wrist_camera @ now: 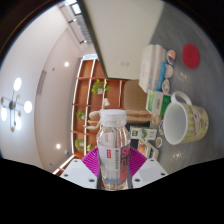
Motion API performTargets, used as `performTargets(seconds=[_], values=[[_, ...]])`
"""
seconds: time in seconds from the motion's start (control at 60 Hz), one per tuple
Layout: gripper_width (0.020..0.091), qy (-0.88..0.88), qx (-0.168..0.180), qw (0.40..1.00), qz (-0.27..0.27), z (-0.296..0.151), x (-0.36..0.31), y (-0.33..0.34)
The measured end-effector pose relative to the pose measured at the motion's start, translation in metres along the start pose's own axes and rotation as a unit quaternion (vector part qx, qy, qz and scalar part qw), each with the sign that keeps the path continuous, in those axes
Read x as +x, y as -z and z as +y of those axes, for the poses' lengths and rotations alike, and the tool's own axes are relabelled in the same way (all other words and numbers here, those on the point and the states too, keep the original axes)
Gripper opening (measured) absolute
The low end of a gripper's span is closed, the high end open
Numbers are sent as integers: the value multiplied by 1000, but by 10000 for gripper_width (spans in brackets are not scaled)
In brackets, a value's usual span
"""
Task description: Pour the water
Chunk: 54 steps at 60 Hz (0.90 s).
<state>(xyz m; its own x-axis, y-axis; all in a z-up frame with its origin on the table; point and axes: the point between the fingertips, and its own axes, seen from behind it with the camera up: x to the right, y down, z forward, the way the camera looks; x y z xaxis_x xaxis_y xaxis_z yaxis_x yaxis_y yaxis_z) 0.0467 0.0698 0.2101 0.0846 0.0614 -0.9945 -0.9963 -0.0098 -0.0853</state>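
Note:
A clear plastic water bottle (112, 150) with a white cap and a red-and-white label stands upright between the fingers of my gripper (112, 170). Both magenta pads (90, 164) press against its sides, so the gripper is shut on it. The whole view is tilted, and the bottle is lifted off the table. A white mug (183, 122) with a handle and a green rim sits on the table beyond the bottle, to its right, apart from it.
The white table (185, 25) also carries a white container (152, 68) with a teal lid, a red disc (191, 55) and a green box (160, 103). A wooden shelf unit (95, 95) with green items stands behind the bottle.

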Motion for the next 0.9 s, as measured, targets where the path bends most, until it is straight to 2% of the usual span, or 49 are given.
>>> performTargets(seconds=[0.1,0.217,0.3,0.4,0.45,0.65,0.9], values=[[378,240,7,970,47,-27,-11,3],[377,490,25,859,147,-81,-4,8],[377,591,55,776,212,-121,-4,21],[377,653,66,709,259,-165,8,26],[376,659,70,695,277,-181,8,27],[375,654,67,677,331,-250,81,32],[375,644,73,683,338,-285,125,28]])
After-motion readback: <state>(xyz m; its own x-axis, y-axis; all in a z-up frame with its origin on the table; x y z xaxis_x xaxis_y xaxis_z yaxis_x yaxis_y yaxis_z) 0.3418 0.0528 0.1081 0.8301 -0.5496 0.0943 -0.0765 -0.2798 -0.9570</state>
